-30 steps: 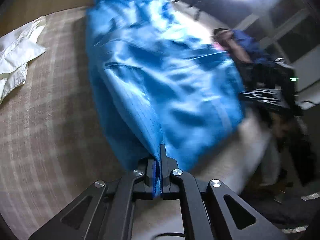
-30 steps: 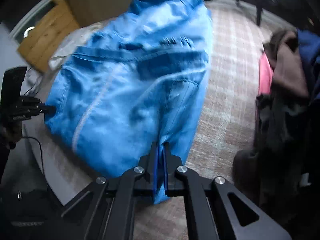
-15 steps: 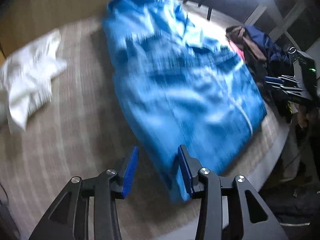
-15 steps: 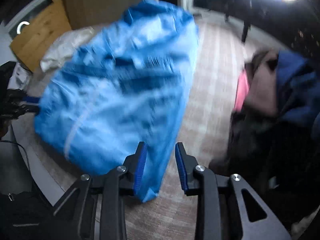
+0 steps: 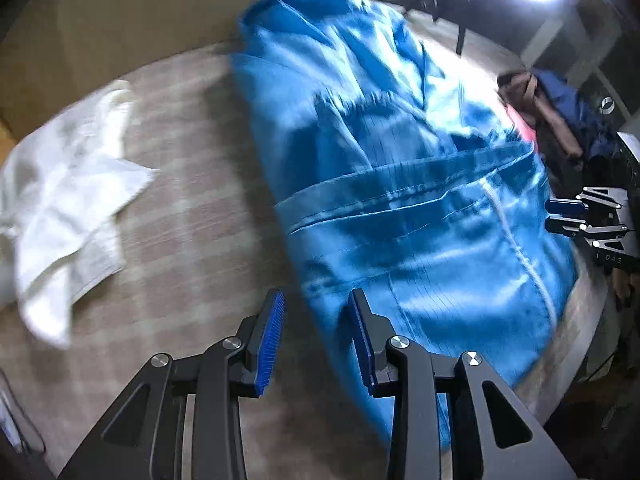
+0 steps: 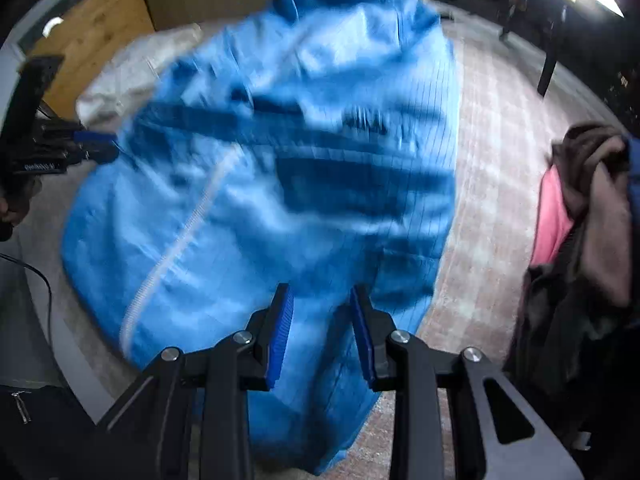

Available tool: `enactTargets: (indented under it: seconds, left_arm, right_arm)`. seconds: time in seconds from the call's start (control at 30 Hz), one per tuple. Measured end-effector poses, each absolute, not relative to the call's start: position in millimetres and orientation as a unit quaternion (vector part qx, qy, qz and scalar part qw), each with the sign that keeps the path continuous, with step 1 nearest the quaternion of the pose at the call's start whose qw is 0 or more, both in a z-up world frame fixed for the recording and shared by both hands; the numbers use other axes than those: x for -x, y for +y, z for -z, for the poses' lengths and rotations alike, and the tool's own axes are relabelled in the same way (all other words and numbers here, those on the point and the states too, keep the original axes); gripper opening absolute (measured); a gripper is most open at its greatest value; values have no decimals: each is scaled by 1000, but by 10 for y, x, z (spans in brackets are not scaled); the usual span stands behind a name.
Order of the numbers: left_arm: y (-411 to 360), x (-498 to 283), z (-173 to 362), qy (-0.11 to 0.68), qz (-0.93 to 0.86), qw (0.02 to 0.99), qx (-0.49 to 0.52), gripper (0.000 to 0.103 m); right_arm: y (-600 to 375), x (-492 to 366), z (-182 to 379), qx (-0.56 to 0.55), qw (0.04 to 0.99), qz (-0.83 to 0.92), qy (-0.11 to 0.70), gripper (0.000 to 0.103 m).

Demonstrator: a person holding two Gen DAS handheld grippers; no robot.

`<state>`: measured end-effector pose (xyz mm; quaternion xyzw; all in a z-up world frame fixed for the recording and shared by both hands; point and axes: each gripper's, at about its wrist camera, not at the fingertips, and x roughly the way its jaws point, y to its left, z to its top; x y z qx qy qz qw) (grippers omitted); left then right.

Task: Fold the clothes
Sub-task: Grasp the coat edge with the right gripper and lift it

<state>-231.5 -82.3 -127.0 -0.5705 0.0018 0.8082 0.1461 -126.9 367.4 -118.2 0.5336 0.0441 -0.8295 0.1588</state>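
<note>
1 blue garment, left wrist view: laid flat on the plaid bed cover, long axis running from the near edge away toward the far wall. Left gripper spread apart, holding nothing. White shirt well to its left.

Right wrist view: right gripper likewise apart, poised over the garment's near end. Dark clothes pile at right.

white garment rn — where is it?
Left wrist view: the white garment lies crumpled on the checked bed surface, at the left of the frame, apart from the blue garment. Right wrist view shows it only partly, behind the blue one.
</note>
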Motion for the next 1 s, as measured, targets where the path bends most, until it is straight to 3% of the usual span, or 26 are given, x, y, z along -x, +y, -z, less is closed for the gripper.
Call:
enactTargets:
  seconds: [0.13, 0.37, 0.47, 0.6, 0.77, 0.87, 1.0]
  left_arm:
    - [-675, 2290, 1061, 14, -825, 181, 536, 32]
    - [-382, 2634, 1553, 27, -799, 190, 570, 33]
    - [-457, 2657, 1290, 12, -792, 191, 579, 29]
    - [-617, 2700, 498, 48, -831, 186, 522, 32]
    - [-887, 3029, -299, 80, -869, 153, 464, 40]
    - [-877, 3282, -393, 89, -875, 150, 453, 43]
    - [-785, 3612, -114, 97, -862, 155, 473, 43]
  right_arm:
    - [3663, 1372, 1157, -517, 158, 841, 32, 29]
    - [3629, 1623, 1553, -552, 140, 822, 18, 30]
    - [3710, 1527, 1220, -543, 149, 827, 14, 30]
    - [3901, 1380, 602, -506, 148, 850, 16, 30]
    - [4176, 1539, -252, -430, 116, 894, 45, 43]
    - [4199, 1860, -455, -403, 121, 906, 48, 44]
    - [4037, 2311, -263, -416, 126, 898, 70, 44]
